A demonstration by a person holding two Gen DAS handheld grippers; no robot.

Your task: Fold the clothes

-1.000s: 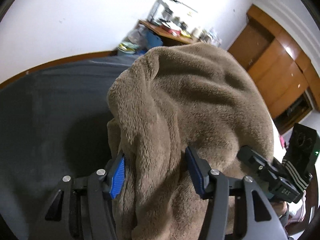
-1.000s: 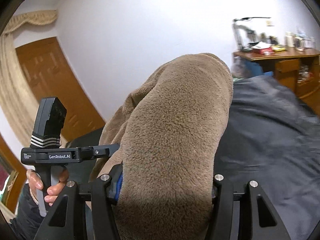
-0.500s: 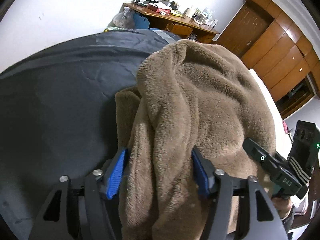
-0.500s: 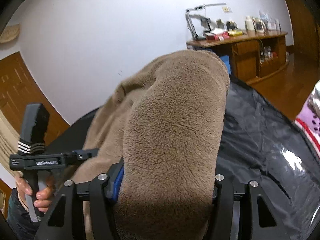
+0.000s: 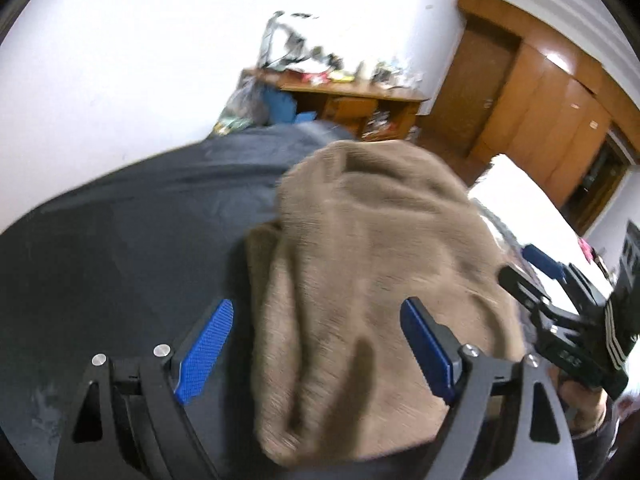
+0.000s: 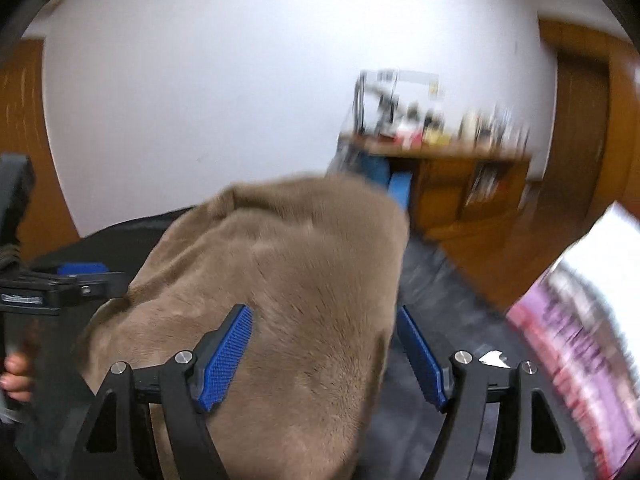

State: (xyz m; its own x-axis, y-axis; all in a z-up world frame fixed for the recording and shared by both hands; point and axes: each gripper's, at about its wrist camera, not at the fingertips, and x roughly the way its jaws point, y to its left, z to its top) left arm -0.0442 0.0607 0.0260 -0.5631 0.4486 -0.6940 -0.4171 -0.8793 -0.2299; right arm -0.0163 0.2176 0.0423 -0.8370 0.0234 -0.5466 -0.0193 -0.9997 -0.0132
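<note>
left gripper point(image 5: 316, 350) opening; right gripper point(image 6: 324, 354) opening; brown fleece point(image 5: 372, 280) between pads

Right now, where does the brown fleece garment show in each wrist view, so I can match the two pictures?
Left wrist: brown fleece garment fills centre and lower middle, lying on the dark cover, between the opening pads.
Right wrist: the garment fills centre and lower left, between that gripper's opening pads.
Shared landmark: the cluttered wooden desk against the white wall, above the garment in both.

fleece garment point(image 5: 372, 280) on bed cover point(image 5: 120, 248), desk point(image 5: 352, 100) behind
</note>
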